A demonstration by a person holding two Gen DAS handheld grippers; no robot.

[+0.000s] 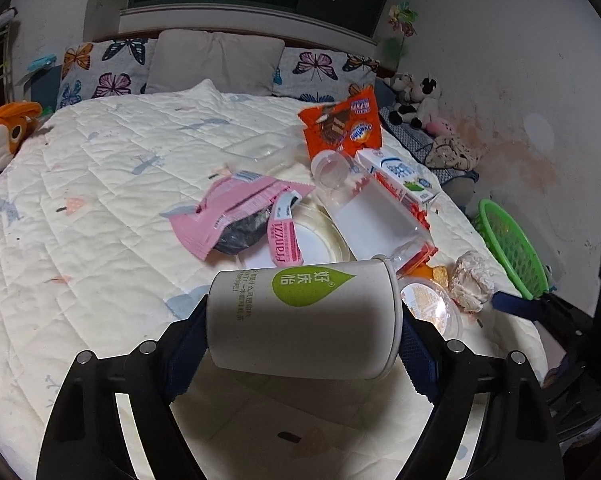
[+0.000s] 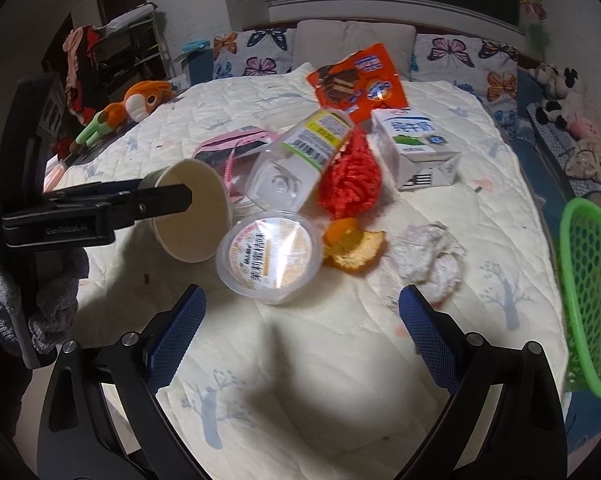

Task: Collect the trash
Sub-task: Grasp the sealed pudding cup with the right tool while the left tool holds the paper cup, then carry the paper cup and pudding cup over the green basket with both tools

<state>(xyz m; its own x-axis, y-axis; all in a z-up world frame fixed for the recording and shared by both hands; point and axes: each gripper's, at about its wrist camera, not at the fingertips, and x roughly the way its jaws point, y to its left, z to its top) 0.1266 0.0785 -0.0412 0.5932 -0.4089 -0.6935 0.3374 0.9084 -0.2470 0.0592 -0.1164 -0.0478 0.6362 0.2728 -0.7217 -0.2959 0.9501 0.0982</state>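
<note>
- Left claw (image 1: 304, 320) pinches the paper cup (image 1: 304, 316) on its side, lifted at the 6 o'clock edge of the trash pile on the bed (image 1: 100, 200).
- Right claw (image 2: 300, 328) spread, holding nothing.
- Green basket (image 2: 592, 292) at 3 o'clock looks empty as far as visible.
- Judgement: early; pudding cup (image 2: 270, 256), tissue (image 2: 432, 260), milk carton (image 2: 416, 148), wrappers remain.

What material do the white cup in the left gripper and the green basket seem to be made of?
The white cup looks like matte paper: printed wall, rolled rim, dull beige inside. The green basket looks like glossy moulded plastic, with a uniform hole pattern. The left gripper clamps the cup.
</note>
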